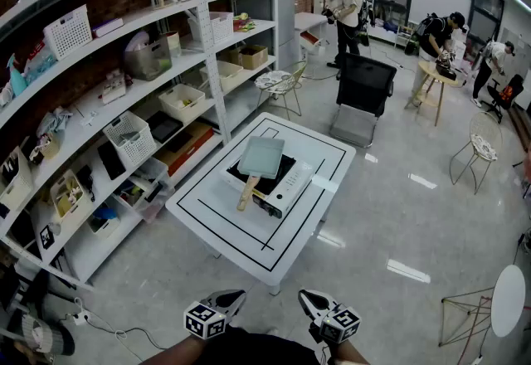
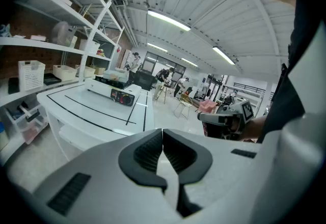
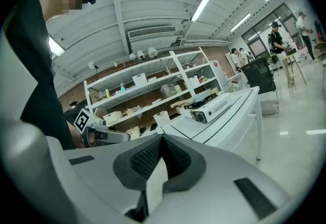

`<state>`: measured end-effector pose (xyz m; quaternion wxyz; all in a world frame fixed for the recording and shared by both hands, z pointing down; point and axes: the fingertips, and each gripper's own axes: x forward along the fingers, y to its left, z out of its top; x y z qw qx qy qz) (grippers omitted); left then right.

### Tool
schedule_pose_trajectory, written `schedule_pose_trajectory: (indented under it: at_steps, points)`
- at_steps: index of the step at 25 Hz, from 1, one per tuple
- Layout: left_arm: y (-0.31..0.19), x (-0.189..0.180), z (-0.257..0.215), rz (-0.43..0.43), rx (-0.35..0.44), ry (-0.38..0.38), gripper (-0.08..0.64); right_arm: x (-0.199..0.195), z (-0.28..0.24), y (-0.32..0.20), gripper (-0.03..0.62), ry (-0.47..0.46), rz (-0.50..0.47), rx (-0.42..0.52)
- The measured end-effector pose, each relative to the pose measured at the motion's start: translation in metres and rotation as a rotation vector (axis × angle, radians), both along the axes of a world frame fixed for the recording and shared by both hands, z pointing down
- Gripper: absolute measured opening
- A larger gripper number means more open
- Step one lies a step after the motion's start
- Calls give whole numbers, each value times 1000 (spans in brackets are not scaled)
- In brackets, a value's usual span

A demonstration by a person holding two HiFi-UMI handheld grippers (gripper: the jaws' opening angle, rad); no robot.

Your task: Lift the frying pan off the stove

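A square pale-green frying pan (image 1: 260,157) with a wooden handle (image 1: 247,192) sits on a white portable stove (image 1: 278,182) on the white table (image 1: 216,210). The handle points toward me. Both grippers hang low by my body, well short of the table's near corner. My left gripper (image 1: 233,299) is shut and empty, and so is my right gripper (image 1: 308,299). The left gripper (image 2: 162,134) in its own view faces the stove (image 2: 118,94) across the table (image 2: 86,108). In the right gripper view, the right gripper (image 3: 162,141) has its pads together, with the stove (image 3: 210,107) far off.
Long white shelving (image 1: 124,106) full of baskets and boxes runs along the left. A black chair (image 1: 363,90) stands beyond the table, wire chairs (image 1: 479,148) are around it, and a round white side table (image 1: 506,301) is at the right. People (image 1: 344,11) work at the back.
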<state>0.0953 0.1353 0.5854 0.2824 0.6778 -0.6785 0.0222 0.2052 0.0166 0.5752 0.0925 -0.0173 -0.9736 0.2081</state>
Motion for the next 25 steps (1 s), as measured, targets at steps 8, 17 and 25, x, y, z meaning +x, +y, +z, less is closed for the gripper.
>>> schedule_pose_trajectory:
  at_steps: [8,17,25]
  points:
    - [11,-6,-6,1,6,-39,9,-15,-6,11,25,-30,-8,-50]
    - [46,-11,3,-69,-6,-43,9,-34,0,40,25,-22,-108,-38]
    - [53,-8,-2,-84,-8,-34,9,-39,-7,40,25,-33,-115,-45]
